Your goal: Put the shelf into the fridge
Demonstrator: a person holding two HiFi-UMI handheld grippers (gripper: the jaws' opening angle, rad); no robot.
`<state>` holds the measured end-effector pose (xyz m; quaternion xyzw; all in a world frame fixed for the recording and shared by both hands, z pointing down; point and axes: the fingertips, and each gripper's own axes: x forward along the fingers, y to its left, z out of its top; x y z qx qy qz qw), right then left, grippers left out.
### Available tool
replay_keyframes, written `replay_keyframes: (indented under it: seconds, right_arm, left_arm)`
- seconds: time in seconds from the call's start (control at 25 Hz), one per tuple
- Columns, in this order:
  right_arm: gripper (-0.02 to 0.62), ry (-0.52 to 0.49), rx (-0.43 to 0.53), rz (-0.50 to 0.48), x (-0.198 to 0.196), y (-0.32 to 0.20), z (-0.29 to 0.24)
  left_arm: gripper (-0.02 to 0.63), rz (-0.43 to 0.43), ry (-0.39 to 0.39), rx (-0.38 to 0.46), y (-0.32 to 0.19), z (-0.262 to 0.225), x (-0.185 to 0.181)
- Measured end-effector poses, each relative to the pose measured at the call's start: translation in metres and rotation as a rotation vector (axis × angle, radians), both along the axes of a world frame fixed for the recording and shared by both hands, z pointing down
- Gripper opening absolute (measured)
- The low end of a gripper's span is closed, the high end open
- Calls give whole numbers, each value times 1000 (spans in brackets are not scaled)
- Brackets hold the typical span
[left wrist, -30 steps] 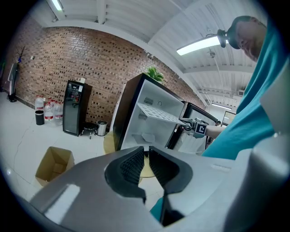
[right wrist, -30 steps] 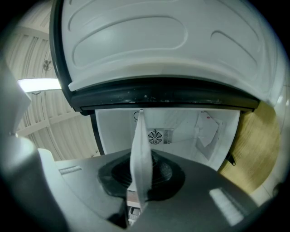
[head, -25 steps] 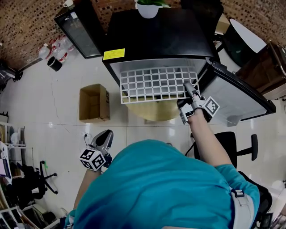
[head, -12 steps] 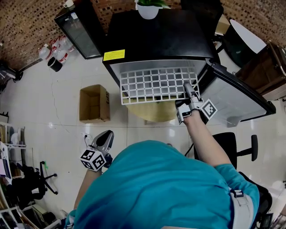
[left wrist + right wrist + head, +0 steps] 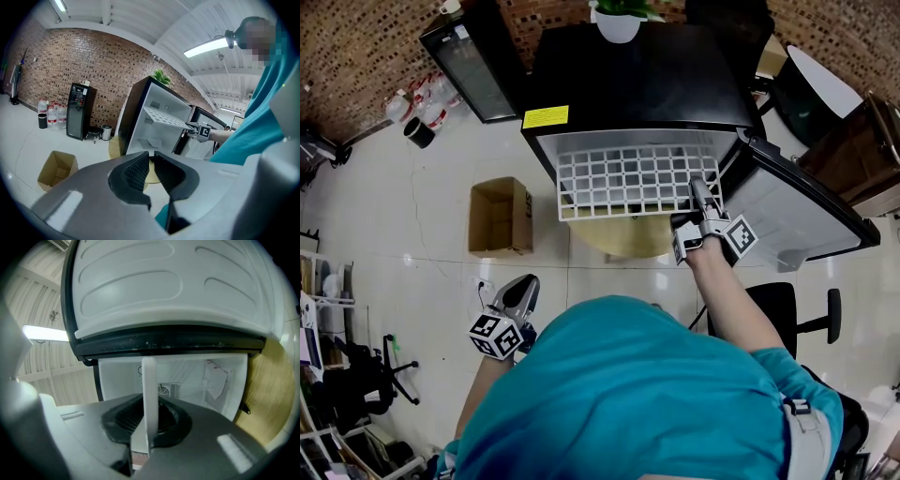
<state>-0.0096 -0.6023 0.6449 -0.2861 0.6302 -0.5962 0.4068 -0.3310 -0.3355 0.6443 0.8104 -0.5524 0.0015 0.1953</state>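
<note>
The white grid shelf (image 5: pixel 628 183) lies flat, its far part inside the open black fridge (image 5: pixel 628 84) and its near part sticking out. My right gripper (image 5: pixel 697 192) is shut on the shelf's near right corner. In the right gripper view the shelf (image 5: pixel 150 380) runs edge-on between the jaws of my right gripper (image 5: pixel 150 416), towards the white fridge interior (image 5: pixel 197 380). My left gripper (image 5: pixel 523 286) hangs low at the left, far from the fridge. In its own view the left gripper (image 5: pixel 151 158) is shut on nothing, and the shelf (image 5: pixel 166 117) shows in the distance.
The fridge door (image 5: pixel 797 211) stands open at the right, beside my right arm. An open cardboard box (image 5: pixel 499 216) sits on the floor left of the fridge. A small black cooler (image 5: pixel 473 61) and bottles (image 5: pixel 403 98) stand at the back left. An office chair (image 5: pixel 787 305) is at the right.
My right gripper has moved a little towards the fridge with the shelf still in it. The left gripper has stayed where it was.
</note>
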Motion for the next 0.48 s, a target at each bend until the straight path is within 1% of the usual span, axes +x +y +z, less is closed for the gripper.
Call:
replay_keyframes:
  seconds: [0.32, 0.48]
  right_arm:
    - [23, 35, 17, -21, 1, 0, -1]
    - [34, 24, 27, -31, 1, 2, -3]
  left_arm:
    - [35, -15, 3, 1, 2, 0, -4]
    - [35, -16, 6, 1, 3, 1, -4]
